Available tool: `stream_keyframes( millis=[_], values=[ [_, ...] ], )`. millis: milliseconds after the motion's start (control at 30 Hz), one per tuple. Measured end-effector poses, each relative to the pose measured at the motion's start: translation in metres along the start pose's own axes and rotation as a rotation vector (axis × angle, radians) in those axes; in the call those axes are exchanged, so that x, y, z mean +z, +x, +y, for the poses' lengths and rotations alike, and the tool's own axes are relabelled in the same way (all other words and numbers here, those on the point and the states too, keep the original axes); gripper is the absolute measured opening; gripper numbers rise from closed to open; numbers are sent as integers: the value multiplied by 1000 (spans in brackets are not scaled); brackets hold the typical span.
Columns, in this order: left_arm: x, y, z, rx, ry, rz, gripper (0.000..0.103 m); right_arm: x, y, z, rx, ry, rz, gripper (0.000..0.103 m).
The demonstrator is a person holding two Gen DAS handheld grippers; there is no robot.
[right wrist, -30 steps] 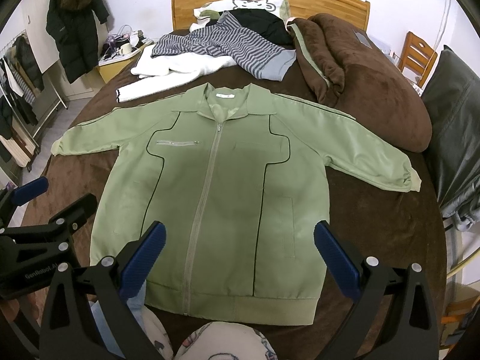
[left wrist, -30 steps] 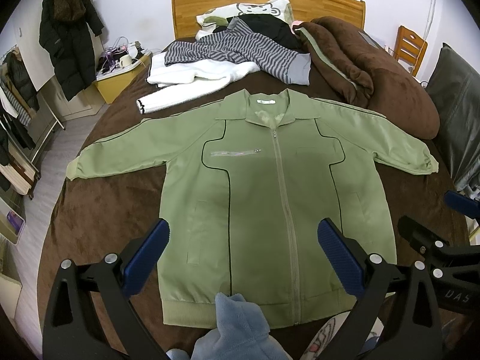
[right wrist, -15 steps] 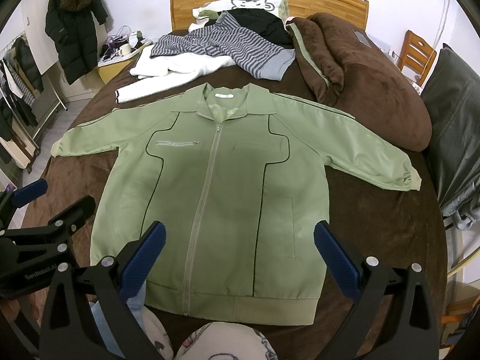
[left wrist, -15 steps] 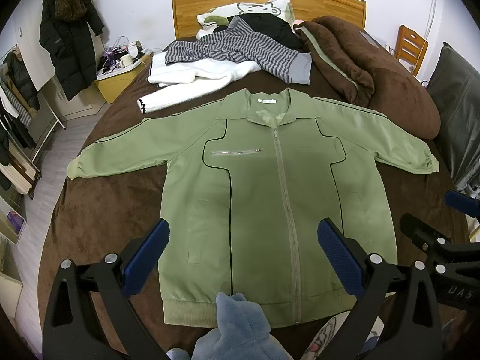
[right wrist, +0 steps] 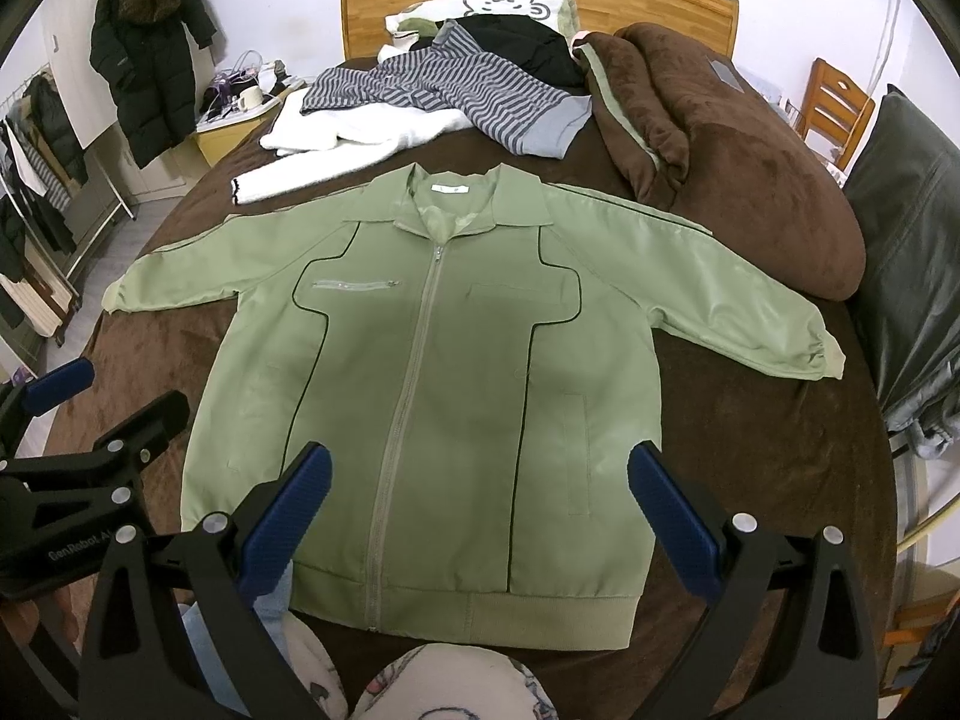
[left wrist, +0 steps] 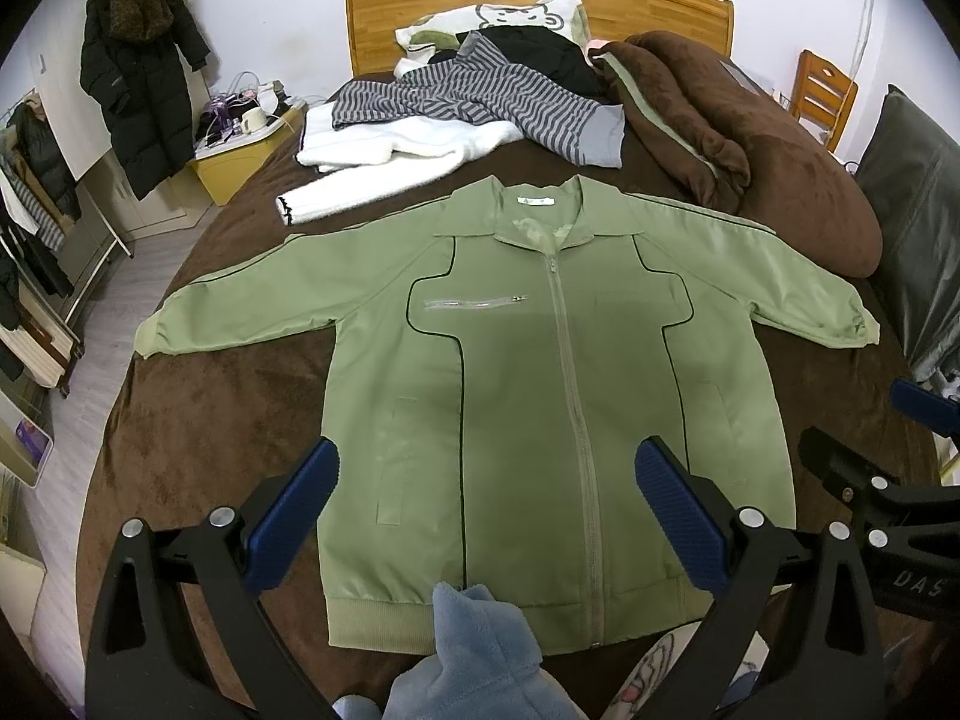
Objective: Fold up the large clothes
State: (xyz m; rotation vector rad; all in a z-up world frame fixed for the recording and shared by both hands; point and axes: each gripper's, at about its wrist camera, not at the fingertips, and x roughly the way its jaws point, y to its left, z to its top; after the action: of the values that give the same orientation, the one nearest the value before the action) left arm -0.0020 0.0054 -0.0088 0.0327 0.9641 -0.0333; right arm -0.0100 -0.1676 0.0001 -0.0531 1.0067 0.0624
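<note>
A large green zip jacket [left wrist: 540, 396] lies flat, front up, on the brown bed cover, sleeves spread to both sides; it also shows in the right wrist view [right wrist: 444, 396]. My left gripper [left wrist: 486, 510] is open and empty, hovering above the jacket's lower hem. My right gripper [right wrist: 480, 516] is open and empty, also above the hem. The right gripper's side shows at the right edge of the left wrist view [left wrist: 888, 480]; the left gripper's side shows at the left edge of the right wrist view [right wrist: 90, 456].
A striped garment [left wrist: 480, 102], a white fleece [left wrist: 396, 162] and a brown duvet [left wrist: 750, 144] lie beyond the collar. A wooden headboard [left wrist: 540, 6], yellow bedside box [left wrist: 234, 174], dark cushion [left wrist: 924, 210] and wooden chair [left wrist: 822, 90] surround the bed. Blue fleece [left wrist: 480, 654] is below the hem.
</note>
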Motion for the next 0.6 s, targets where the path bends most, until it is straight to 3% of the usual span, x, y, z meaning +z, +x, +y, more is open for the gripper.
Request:
stream_keyframes(
  millis=[600],
  values=[
    [-9, 2, 5, 2, -2, 3, 97, -3, 7, -3, 2, 0, 17, 97]
  ],
)
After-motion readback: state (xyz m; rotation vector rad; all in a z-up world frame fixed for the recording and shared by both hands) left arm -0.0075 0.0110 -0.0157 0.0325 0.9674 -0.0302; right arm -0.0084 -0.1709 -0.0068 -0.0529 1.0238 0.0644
